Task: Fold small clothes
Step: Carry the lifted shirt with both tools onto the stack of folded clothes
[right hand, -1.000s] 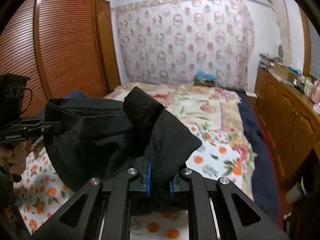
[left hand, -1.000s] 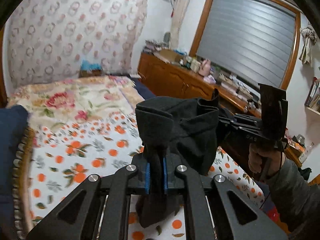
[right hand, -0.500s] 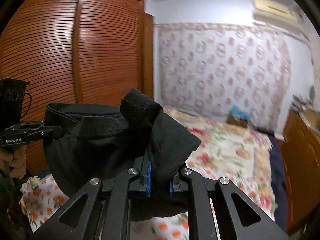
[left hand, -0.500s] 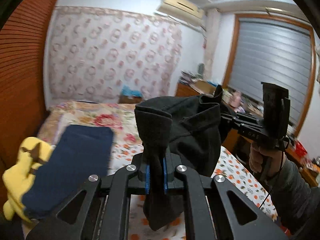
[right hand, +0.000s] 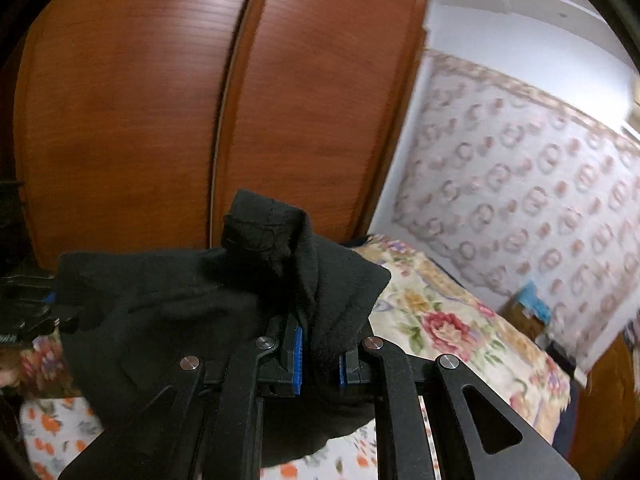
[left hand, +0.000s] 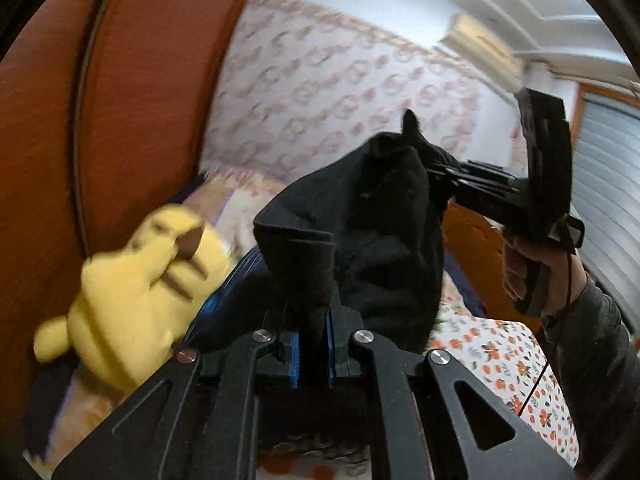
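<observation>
Far to the left stands the brown slatted wardrobe [right hand: 160, 120], and in front of it a yellow plush toy [left hand: 136, 292] lies blurred on the bed, resting against a dark blue folded cloth [left hand: 228, 300]. Just to the right of the toy comes the left gripper [left hand: 311, 344], its blue pads clenched on a narrow fold of the black garment [left hand: 360, 240]; the cloth rises up and forward out of those tongs, bunches into a rounded hump, and sags a little behind them. From there the garment stretches across, up off the bed and held in the air between the two tools, with nothing of it touching the bedding that I can make out. Its other end is pinched in the right gripper [left hand: 436, 176], seen from the left side as a black tool gripped by the person's right hand [left hand: 536, 264], a grey sleeve [left hand: 592, 356] trailing down from the wrist. Looking along that right gripper [right hand: 320, 356] itself, the pads are likewise clamped on a thick wad of black cloth [right hand: 200, 300], which mounds above the fingers and drapes off to the left toward the other tool. Below and to the right lies the bed [right hand: 460, 320] with its flowered cover and orange-printed sheet [left hand: 516, 360], and beyond it the wall hung with patterned fabric [right hand: 540, 168].
</observation>
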`<state>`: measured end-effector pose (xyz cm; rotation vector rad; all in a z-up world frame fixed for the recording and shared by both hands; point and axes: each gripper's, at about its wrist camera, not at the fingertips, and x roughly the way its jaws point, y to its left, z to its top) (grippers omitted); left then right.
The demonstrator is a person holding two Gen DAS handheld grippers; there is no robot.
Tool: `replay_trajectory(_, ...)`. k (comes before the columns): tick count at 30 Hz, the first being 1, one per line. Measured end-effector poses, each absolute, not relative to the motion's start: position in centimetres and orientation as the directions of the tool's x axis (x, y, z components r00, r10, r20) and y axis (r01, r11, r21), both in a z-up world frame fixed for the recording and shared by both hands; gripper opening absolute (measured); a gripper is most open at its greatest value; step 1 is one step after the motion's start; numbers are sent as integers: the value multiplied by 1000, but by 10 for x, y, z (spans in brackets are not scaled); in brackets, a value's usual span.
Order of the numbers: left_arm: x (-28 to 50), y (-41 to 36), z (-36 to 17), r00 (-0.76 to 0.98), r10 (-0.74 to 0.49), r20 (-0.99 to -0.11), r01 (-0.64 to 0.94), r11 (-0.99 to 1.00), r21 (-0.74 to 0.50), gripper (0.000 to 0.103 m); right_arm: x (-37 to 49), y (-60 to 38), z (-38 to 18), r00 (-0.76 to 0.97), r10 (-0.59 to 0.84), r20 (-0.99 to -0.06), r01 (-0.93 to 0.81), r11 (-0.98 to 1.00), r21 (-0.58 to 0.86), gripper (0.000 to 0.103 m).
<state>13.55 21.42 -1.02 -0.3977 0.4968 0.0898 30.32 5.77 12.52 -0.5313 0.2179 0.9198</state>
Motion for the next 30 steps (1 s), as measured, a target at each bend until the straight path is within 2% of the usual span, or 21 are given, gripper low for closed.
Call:
replay_trajectory(3,138,223,-31,854,3,-520,-219,909,-354,10,337,87,103,566,656,-499,-824,467,-321,15)
replay_trajectory(5,139,223,-37,849,18,-528,-232,910,-343,11,359,90,96,577,626,-525,-813,500,-297,27)
replay_trajectory(6,138,222,-38,849,22,-528,-235,911,-339,11,368,89,97,584,616,-529,-805,521,-283,39)
replay_trajectory(7,137,222,-39,847,28,-531,-239,911,-335,11,378,90,101,600,606,-522,-790,550,-269,45)
replay_trajectory(10,132,222,-38,840,46,-541,-260,909,-327,12,400,78,113,648,591,-480,-738,642,-205,52)
replay_trajectory(13,128,221,-34,840,67,-539,-274,908,-316,22,404,58,118,625,626,-466,-749,649,-133,52)
replay_trajectory(15,122,217,-29,845,77,-529,-270,915,-298,38,402,50,116,598,653,-465,-769,631,-102,52)
replay_trajectory(17,117,213,-24,853,96,-513,-268,925,-271,46,395,38,107,551,690,-470,-800,596,-63,52)
replay_trajectory(19,112,209,-19,854,117,-507,-269,934,-237,64,387,29,98,533,704,-469,-813,580,-53,52)
replay_trajectory(20,110,208,-16,861,122,-494,-264,937,-229,83,385,29,94,522,709,-473,-820,570,-50,52)
replay_trajectory(21,106,206,-13,868,124,-480,-259,939,-226,89,383,29,91,511,714,-479,-827,559,-50,52)
replay_trajectory(26,95,194,1,877,160,-453,-259,952,-165,103,396,30,79,561,632,-535,-783,614,-96,53)
replay_trajectory(30,86,187,10,877,169,-450,-254,957,-137,103,411,30,83,572,616,-541,-759,647,-66,59)
